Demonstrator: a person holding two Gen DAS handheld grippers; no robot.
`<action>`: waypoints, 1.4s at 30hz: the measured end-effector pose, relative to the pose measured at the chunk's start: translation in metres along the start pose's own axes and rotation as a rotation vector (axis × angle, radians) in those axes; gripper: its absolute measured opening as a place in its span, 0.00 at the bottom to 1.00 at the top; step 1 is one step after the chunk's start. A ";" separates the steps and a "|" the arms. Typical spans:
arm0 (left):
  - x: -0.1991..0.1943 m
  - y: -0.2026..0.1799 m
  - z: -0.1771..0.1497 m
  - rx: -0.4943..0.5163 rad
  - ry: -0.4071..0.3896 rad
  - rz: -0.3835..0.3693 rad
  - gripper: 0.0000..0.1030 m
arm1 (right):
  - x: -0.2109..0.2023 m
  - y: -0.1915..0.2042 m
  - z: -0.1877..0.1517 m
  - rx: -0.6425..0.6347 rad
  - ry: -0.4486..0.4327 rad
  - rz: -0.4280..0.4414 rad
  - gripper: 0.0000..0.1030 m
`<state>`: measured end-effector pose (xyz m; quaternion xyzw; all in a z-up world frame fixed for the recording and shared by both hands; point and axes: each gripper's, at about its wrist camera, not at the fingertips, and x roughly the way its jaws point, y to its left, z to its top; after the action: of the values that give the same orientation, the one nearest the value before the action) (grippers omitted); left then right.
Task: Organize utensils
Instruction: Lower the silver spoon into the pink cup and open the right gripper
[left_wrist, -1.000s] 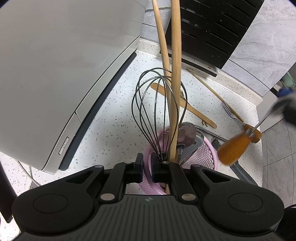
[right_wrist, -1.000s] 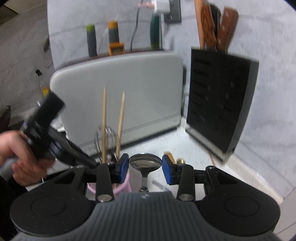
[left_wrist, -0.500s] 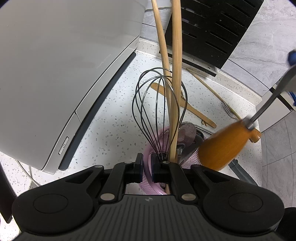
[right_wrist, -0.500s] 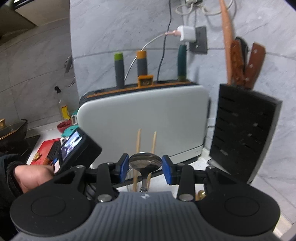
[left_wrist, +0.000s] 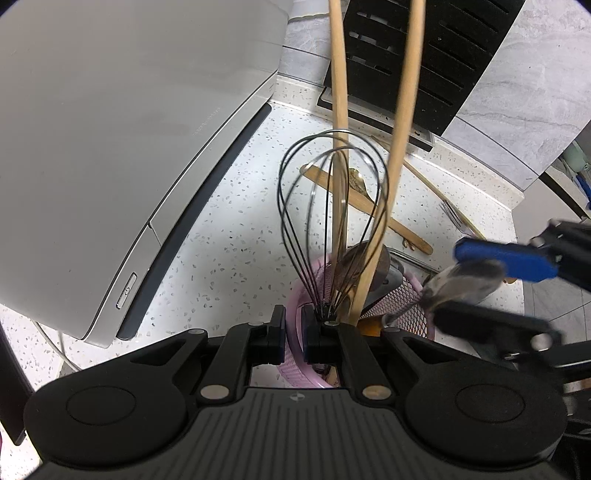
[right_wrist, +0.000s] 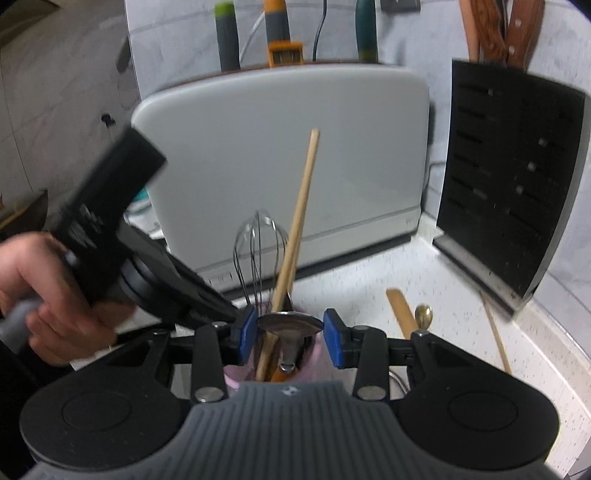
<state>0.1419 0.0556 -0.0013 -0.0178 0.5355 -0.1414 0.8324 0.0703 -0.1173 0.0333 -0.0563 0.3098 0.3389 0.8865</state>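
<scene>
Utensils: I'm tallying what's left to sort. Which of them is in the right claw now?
The spoon with the orange wooden handle: its metal bowl sits between the right claw's blue pads, handle down in the pink basket. The whisk stands free.

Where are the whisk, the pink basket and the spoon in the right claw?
whisk (left_wrist: 332, 206), left wrist view, on the wire loops.
pink basket (left_wrist: 413, 314), left wrist view, on its mesh wall.
spoon (right_wrist: 290, 322), right wrist view, on the bowl between the blue pads.

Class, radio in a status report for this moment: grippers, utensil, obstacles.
Left gripper shut on pink mesh holder's rim. Right gripper shut on orange-handled metal spoon, handle entering holder. Wire whisk, wooden chopsticks crowd it.
</scene>
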 end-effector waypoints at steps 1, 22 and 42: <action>0.000 0.000 0.000 0.001 0.001 0.000 0.08 | 0.003 0.000 -0.002 -0.004 0.008 -0.003 0.36; -0.001 -0.002 0.000 0.002 -0.002 0.005 0.08 | 0.011 -0.027 -0.005 0.004 -0.063 0.081 0.50; -0.001 -0.005 0.000 0.002 -0.005 0.018 0.08 | -0.013 -0.073 -0.034 0.185 -0.080 -0.015 0.52</action>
<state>0.1407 0.0506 0.0008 -0.0126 0.5335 -0.1344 0.8349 0.0921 -0.1909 0.0055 0.0368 0.3038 0.3044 0.9021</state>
